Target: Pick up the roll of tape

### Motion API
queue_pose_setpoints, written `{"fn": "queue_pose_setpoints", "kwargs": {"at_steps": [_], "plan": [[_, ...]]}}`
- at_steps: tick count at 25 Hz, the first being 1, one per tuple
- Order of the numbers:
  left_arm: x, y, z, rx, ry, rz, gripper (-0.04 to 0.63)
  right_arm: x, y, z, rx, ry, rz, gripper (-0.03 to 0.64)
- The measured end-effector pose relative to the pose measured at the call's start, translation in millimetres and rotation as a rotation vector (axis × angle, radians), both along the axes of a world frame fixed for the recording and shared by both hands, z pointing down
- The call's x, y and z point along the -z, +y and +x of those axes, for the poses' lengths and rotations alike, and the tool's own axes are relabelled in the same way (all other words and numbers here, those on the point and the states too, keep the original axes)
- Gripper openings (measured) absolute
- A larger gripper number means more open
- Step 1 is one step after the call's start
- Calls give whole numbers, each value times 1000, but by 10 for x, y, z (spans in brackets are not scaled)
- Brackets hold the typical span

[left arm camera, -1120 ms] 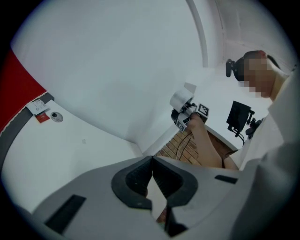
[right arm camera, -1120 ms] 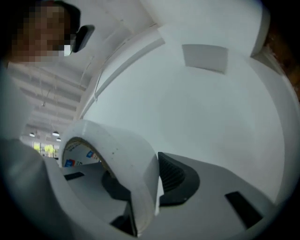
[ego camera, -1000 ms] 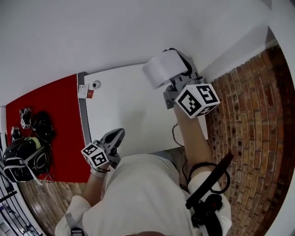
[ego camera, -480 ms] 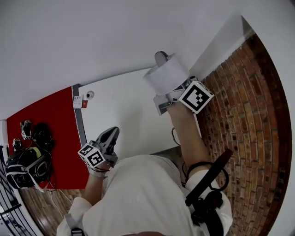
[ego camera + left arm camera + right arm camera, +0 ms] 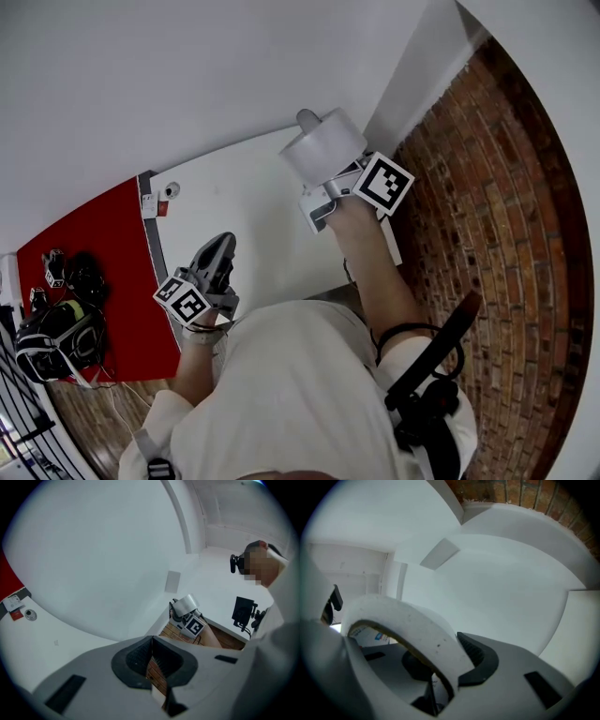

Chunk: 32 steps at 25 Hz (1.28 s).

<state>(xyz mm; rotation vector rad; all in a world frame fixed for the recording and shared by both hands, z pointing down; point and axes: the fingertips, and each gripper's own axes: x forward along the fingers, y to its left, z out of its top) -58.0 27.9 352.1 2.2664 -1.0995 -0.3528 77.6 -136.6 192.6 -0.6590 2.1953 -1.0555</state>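
right gripper view: the right gripper (image 5: 445, 660) jaws are closing on the roll of tape (image 5: 412, 620), one jaw inside its core. left gripper (image 5: 151, 644) is well apart, jaws together, holding nothing.

White roll of tape (image 5: 323, 145), white table (image 5: 246, 217), red mat (image 5: 86, 251), red-brown brick-patterned floor (image 5: 492, 234)

The roll of tape (image 5: 417, 630) looks matt white, papery, faintly speckled. The worktop (image 5: 244, 216) reads smooth, matt white. Right of the worktop there's rough red brickwork (image 5: 506, 206). The left gripper (image 5: 151, 660) shows grey matt plastic with ribbed black jaws.
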Motion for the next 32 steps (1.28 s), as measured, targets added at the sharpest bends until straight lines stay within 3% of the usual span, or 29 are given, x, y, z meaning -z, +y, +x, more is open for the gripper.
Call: {"fn": "queue_pose_setpoints", "kwargs": {"at_steps": [13, 32], "plan": [[129, -25, 237, 2, 19, 26, 9, -491, 183, 309, 8, -87, -161, 91], [287, -167, 427, -8, 29, 62, 9, -809, 335, 358, 68, -92, -206, 91]]}}
